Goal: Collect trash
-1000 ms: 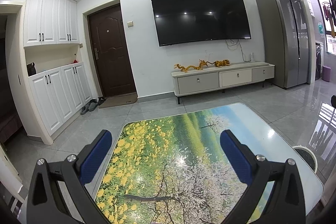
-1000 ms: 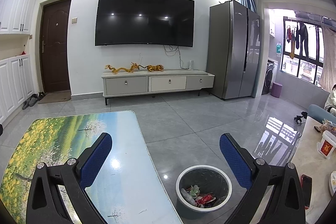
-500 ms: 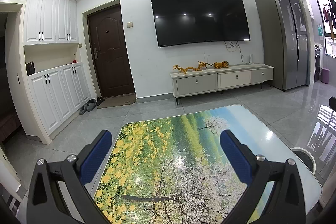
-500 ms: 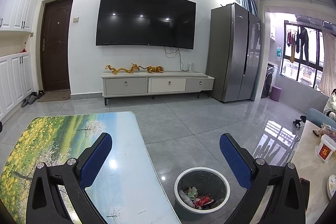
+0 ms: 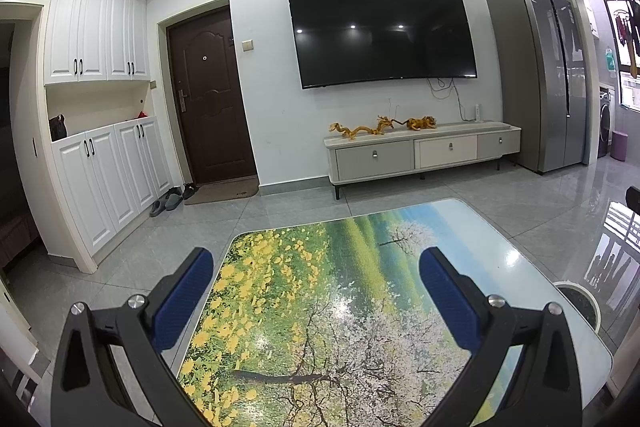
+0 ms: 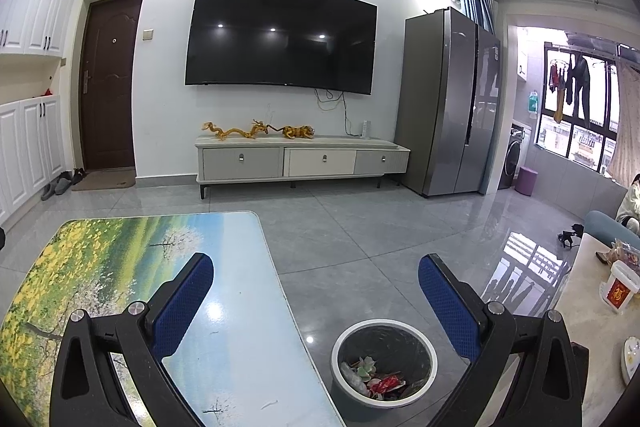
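Left claw (image 5: 316, 291) and right claw (image 6: 316, 291) both spread wide, gripping nothing. Trash bin (image 6: 386, 363) below right claw, wrappers inside. Table (image 6: 240, 307) seemingly bare, tiny specks maybe. Risk: missing crumbs, clipping bin rim.

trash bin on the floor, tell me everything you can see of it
The trash bin is a round open bucket with a pale rim and a dark liner or inside wall. It stands upright on the grey tiled floor, just right of the picture-printed table. It holds crumpled wrappers, red, green and clear, low at the bottom. Nothing grips it.
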